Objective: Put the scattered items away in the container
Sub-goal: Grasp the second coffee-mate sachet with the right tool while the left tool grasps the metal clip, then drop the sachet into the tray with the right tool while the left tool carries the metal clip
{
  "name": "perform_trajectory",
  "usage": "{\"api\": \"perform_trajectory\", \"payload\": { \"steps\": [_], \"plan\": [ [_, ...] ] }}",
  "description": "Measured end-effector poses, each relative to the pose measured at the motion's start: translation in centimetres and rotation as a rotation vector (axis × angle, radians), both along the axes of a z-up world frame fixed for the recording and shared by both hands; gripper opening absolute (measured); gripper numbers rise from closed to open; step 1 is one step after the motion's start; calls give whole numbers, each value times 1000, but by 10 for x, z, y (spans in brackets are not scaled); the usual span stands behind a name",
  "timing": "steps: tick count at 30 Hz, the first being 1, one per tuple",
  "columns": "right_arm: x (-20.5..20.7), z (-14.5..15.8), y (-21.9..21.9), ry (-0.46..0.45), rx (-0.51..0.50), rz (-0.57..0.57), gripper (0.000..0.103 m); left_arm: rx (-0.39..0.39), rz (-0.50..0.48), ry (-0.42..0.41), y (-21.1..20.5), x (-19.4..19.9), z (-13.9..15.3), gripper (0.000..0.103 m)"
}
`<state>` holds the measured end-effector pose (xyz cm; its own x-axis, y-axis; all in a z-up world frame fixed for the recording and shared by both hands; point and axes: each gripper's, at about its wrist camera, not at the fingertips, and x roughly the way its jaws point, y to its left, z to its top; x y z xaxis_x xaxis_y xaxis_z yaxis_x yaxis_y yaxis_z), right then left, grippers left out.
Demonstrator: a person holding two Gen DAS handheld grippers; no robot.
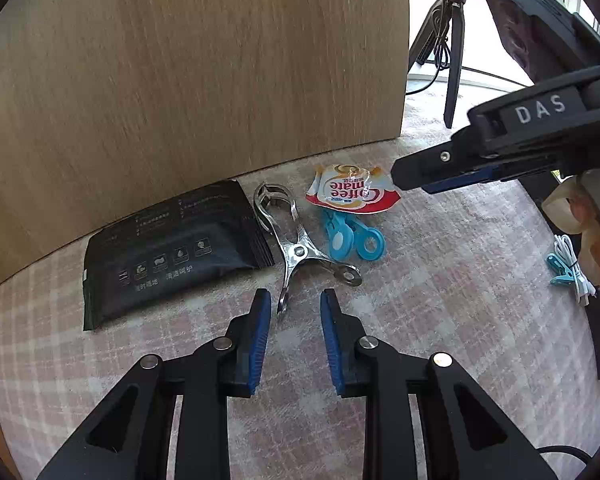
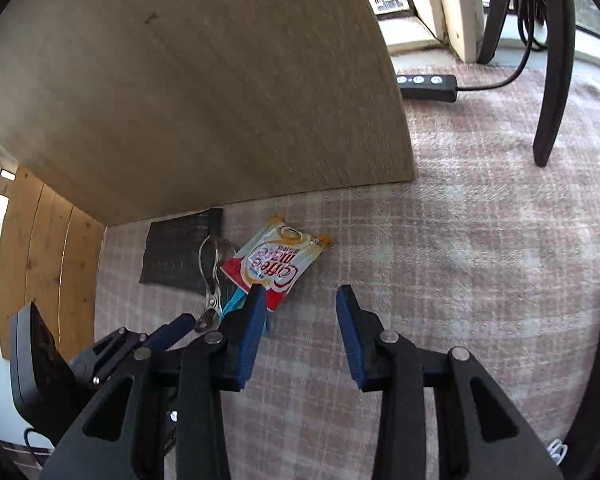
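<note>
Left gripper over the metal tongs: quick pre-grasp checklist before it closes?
1. Left gripper jaws open, nothing held: ok.
2. Metal tongs handle tip lies just ahead of the gap, not yet between the pads: not ok.
3. Tongs free of the black pouch: cannot tell, edges meet.
4. Blue scissors beside the tongs, may snag: cannot tell.
5. Right gripper open near the creamer sachet, clear of the left's path: ok.
6. Container in view: not ok.

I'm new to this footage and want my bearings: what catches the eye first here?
A red-and-white Coffee mate sachet lies on the checked cloth below a tall wooden board, overlapping blue scissors. Left of it lie shiny metal tongs and a black wipes pack. The left gripper hangs over the tongs, jaws apart.
</note>
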<state>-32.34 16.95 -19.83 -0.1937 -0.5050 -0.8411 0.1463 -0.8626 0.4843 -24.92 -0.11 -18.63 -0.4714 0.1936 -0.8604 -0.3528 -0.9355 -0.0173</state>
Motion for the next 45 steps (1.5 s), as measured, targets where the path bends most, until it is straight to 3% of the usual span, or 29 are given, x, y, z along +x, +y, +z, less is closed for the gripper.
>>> {"api": "perform_trajectory", "payload": {
  "steps": [7, 10, 13, 23, 29, 33, 39, 45],
  "plan": [
    [-18, -19, -4, -67, -71, -61, 29, 3, -20, -13, 6, -5, -7, 3],
    [-19, -22, -10, -68, -88, -62, 8, 6, -16, -15, 7, -4, -7, 2],
    [-13, -19, -12, -43, -86, -46, 2, 21, -4, -20, 4, 0, -6, 2],
    [19, 13, 23, 48, -112, -58, 1, 71, 32, -12, -1, 46, 21, 2],
    [46, 49, 78, 121, -138, -113, 1, 100, -1, 11, 22, 73, 55, 2],
    [73, 83, 127, 211, -107, -157, 1, 134, -59, 28, 52, 62, 73, 2],
    [120, 122, 235, 292, -35, -291, 1, 166, -227, 92, 142, 79, 101, 0],
    [169, 134, 328, 318, 58, -439, 1, 198, -358, 98, 207, 85, 115, 0]
  ]
}}
